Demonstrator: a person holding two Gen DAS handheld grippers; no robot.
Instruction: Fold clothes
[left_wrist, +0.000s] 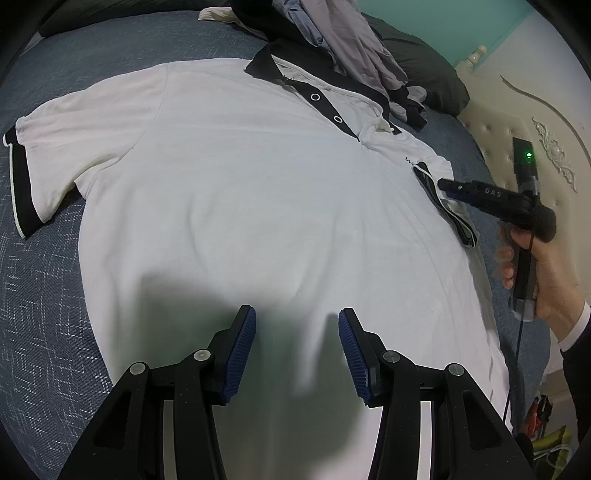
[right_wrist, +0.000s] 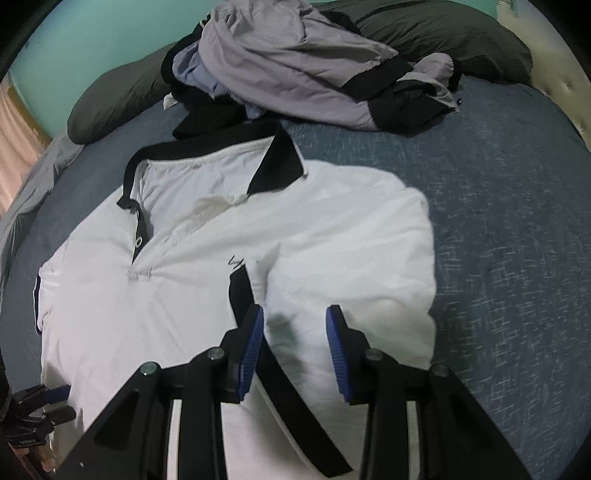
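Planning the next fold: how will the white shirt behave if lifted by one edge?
The white shirt will likely be floppy; it lies flat and creased on the bed. It is probably light, thin cloth. One sleeve already lies folded over, so it may slip back open.

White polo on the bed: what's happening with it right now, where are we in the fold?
A person is folding the white polo shirt on the blue bedspread. One sleeve already lies folded in over the chest; the other sleeve is spread flat. The right gripper sits open at the folded sleeve's black cuff; the left gripper hangs open over the hem. A pile of unfolded clothes waits by the pillows.
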